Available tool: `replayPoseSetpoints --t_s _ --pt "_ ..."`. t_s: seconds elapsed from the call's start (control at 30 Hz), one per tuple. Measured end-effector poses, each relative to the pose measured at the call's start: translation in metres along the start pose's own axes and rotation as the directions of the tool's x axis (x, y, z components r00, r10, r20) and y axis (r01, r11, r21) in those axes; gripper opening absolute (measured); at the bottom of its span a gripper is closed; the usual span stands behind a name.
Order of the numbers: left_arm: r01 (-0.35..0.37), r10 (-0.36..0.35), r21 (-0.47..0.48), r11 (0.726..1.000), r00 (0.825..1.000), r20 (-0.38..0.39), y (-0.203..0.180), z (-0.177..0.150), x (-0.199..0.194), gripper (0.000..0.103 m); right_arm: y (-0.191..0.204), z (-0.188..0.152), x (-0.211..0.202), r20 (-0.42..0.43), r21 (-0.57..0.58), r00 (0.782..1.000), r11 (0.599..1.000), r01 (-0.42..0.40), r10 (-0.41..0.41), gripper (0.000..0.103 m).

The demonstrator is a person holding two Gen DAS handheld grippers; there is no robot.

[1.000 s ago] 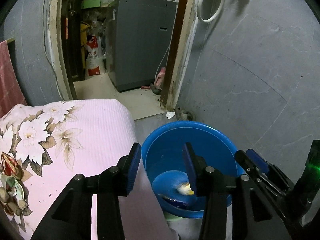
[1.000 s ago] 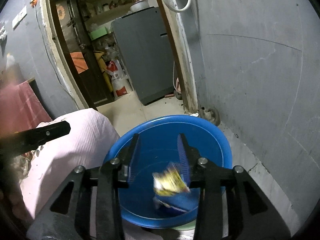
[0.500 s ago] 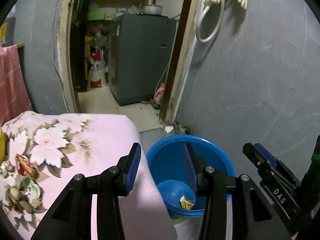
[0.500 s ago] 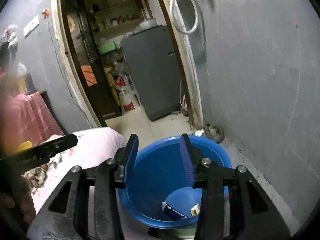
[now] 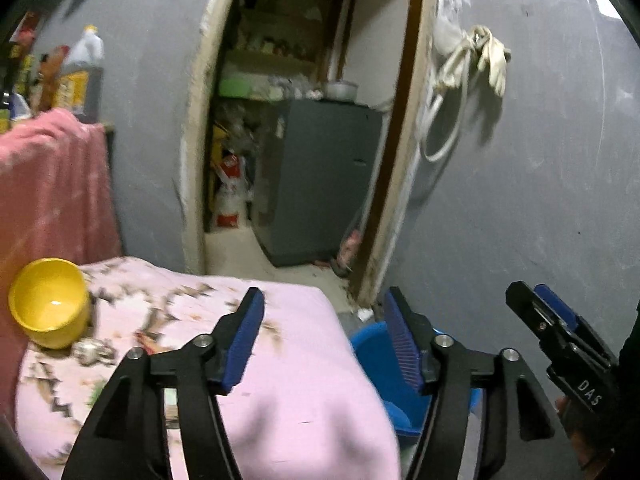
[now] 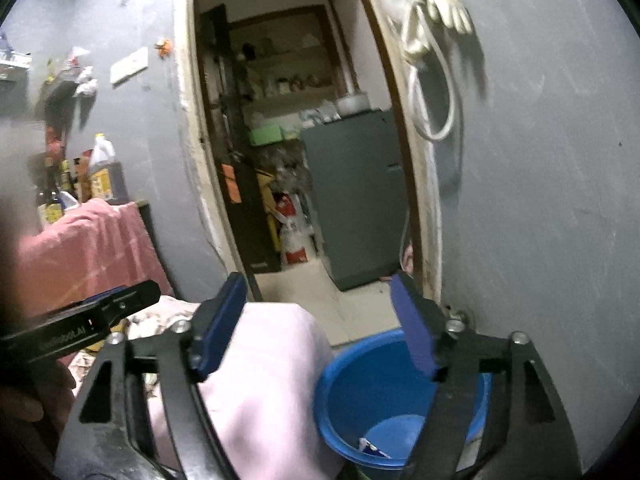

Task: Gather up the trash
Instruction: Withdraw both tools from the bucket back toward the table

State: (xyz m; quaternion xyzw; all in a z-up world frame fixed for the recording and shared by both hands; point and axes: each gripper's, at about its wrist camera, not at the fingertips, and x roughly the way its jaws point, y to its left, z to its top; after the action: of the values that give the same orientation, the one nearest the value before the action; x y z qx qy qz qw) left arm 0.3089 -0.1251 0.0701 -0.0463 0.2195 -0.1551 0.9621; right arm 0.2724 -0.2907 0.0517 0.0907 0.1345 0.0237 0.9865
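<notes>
A blue bucket stands on the floor beside the pink floral cloth; a blue and white wrapper lies at its bottom. The bucket also shows in the left wrist view. My left gripper is open and empty above the cloth's edge. My right gripper is open and empty above the bucket; it also shows at the right of the left wrist view. Crumpled scraps lie on the cloth by a yellow bowl.
A grey wall rises behind the bucket, with a hose and gloves hung on it. An open doorway leads to a room with a grey cabinet. A red cloth and bottles are at left.
The wrapper dropped from my right gripper into the bucket. Both grippers rose and tilted up, away from the bucket; their jaws opened wider. The yellow bowl came into view.
</notes>
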Motion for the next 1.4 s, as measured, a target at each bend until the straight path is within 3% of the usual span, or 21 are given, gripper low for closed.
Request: replayPoseSetpoints --t_s 0.07,0.13,0.23,0.33,0.87,1.13,1.4 --pt "-0.025 0.025 -0.009 1.0 0.999 0.035 0.011 0.001 -0.017 0.063 0.014 0.002 -0.004 0.016 -0.014 1.0 1.0 -0.016 0.017 0.09" --pt "-0.053 0.054 -0.016 0.998 0.997 0.062 0.024 0.002 -0.032 0.076 0.028 0.004 -0.007 0.029 -0.026 0.999 0.999 -0.034 0.035 0.095" --pt "-0.105 0.108 -0.032 0.994 0.987 0.116 0.043 -0.004 -0.055 0.088 0.048 0.005 -0.011 0.048 -0.04 0.997 0.997 -0.06 0.062 0.103" --pt "-0.153 0.159 -0.05 0.987 0.975 0.153 0.064 -0.011 -0.076 0.097 0.067 0.003 -0.018 0.071 -0.056 0.993 0.995 -0.088 0.092 0.103" --pt "-0.331 0.352 -0.128 0.935 0.907 0.231 0.149 -0.063 -0.148 0.098 0.157 -0.028 -0.033 0.152 -0.156 0.961 0.966 -0.208 0.232 0.103" --pt "-0.367 0.391 -0.147 0.918 0.899 0.196 0.172 -0.082 -0.145 0.098 0.185 -0.049 -0.011 0.069 -0.216 0.961 0.944 -0.248 0.268 0.103" --pt "-0.382 0.402 -0.148 0.912 0.905 0.14 0.185 -0.093 -0.126 0.098 0.194 -0.07 0.027 -0.073 -0.242 0.96 0.929 -0.281 0.272 0.103"
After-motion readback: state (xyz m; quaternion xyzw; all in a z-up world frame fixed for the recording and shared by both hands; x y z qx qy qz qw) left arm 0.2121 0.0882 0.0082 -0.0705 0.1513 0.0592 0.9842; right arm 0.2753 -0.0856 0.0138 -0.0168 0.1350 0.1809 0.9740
